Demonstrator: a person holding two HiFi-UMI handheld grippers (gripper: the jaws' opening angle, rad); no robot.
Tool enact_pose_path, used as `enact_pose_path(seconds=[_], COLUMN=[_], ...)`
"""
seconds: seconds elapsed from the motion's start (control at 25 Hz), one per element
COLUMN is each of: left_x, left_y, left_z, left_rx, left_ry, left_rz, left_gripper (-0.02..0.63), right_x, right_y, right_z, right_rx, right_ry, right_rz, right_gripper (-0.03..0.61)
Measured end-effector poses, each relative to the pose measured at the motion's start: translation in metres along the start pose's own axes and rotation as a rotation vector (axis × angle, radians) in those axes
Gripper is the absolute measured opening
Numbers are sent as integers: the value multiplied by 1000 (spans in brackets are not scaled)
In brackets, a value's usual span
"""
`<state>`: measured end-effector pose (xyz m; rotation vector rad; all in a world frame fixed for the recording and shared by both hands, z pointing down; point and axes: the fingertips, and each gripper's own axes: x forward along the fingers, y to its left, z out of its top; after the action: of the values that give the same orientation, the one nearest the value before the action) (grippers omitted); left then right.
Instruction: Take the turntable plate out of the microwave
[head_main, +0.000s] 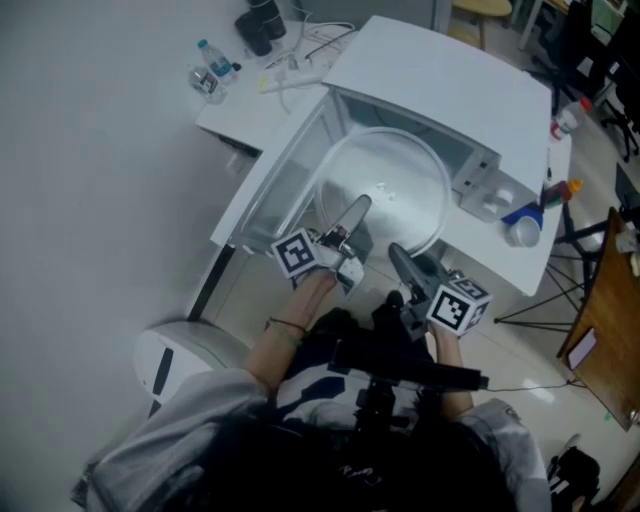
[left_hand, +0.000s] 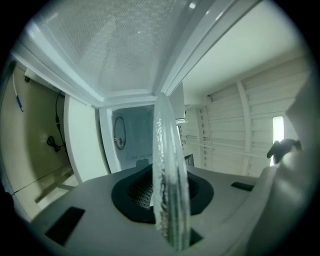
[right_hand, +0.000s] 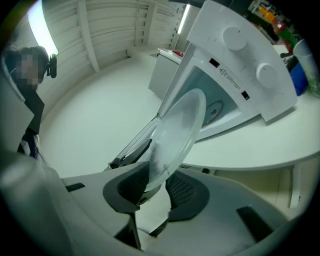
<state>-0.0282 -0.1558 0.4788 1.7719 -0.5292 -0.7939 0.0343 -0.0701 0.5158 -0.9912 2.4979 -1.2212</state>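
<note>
- Left gripper (left_hand: 164, 199): jaws clamped on the turntable plate (left_hand: 168, 150). Its own view shows the glass edge-on, standing upright between the dark pads (left_hand: 134, 192).
- Right gripper (right_hand: 157, 189): jaws closed on the same plate's rim. The rim sits tilted between the two ribbed pads (right_hand: 184, 192), and the disc leans away toward the microwave (right_hand: 240, 55).
- Head view: your two grippers converge on the near rim of the plate. The left one angles in from the lower left, the right one from the lower right, a little apart along the edge.
- Marker cubes: left (head_main: 297, 253), right (head_main: 458, 303), both just behind the jaws.
- Your left hand (head_main: 316, 288) reaches forward with the forearm extended and a thin band at the wrist. Your right hand (head_main: 446, 342) is tucked under its cube, closer to your body.
- Plate position: held in the air at the mouth of the open cavity, above the swung-out door (head_main: 272, 190). Cannot tell whether its far edge is still inside.
- The microwave stands on the white table (head_main: 240, 112).
</note>
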Motion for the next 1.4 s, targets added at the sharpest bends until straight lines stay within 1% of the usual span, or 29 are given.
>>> enact_pose_path(seconds=[0.2,0.44,0.68,0.8,1.0,1.16,1.28,1.4], left_x=[-36,-81,-102,-102,-97,-100,-102,-99], left_y=[-18,-26,-32,-34,-43,-52,-53,-50], left_z=[0,-8,-25,-33,-43,-53,-55,-58], left_rx=[-6,-39,-72,-72,-57,-88,-77,-65], left_ry=[63,98,122,117,95,45,16,5], left_rz=[-39,-49,-57,-71,-80,-62,-50,-40], left_gripper=[58,58,58,58,58,58,58,58], right_x=[0,-4,-19,-28,-42,-54,-58,-61], right_y=[34,63,78,78,78,84,82,77], right_z=[-32,-72,-92,-93,-86,-83,-83,-82], right_rx=[-11,-6,-3,-10,-18,-37,-40,-32], right_ry=[-52,-75,-78,-71,-67,-35,-15,-6], right_rz=[-33,-75,-111,-112,-89,-68,-44,-33], right_gripper=[106,106,106,106,106,104,106,106])
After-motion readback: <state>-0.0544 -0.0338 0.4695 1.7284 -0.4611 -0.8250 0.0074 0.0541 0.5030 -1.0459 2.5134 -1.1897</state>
